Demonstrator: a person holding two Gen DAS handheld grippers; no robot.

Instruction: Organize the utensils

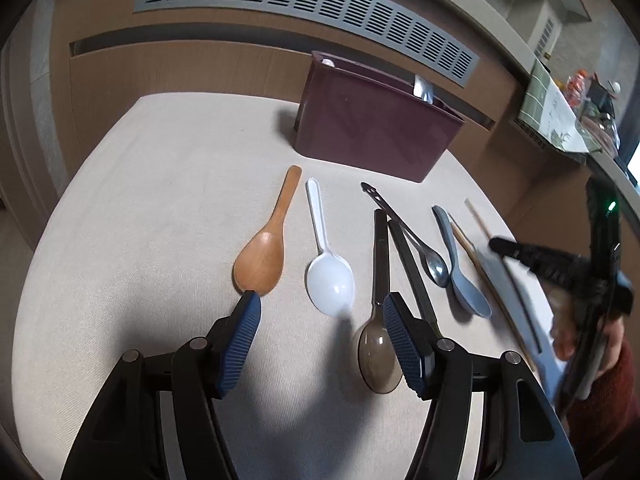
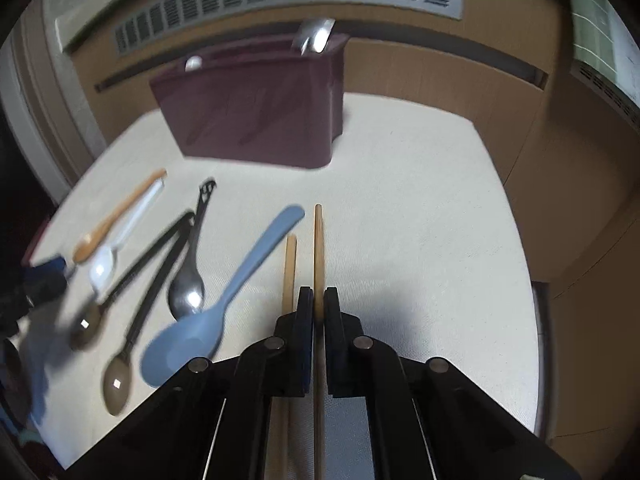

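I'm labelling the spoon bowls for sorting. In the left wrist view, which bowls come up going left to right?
wooden spoon → white spoon → translucent brown spoon → metal spoon → blue-grey spoon

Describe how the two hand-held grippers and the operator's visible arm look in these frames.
The left hand-held gripper has black plastic linkage arms with round silver pivot pins and dark blue ribbed pads. The right hand-held gripper has the same black linkages and silver pins, with a dark blue pad on one finger. Seen from the left camera, it carries a small green light, and the operator's dark red sleeve shows behind it.
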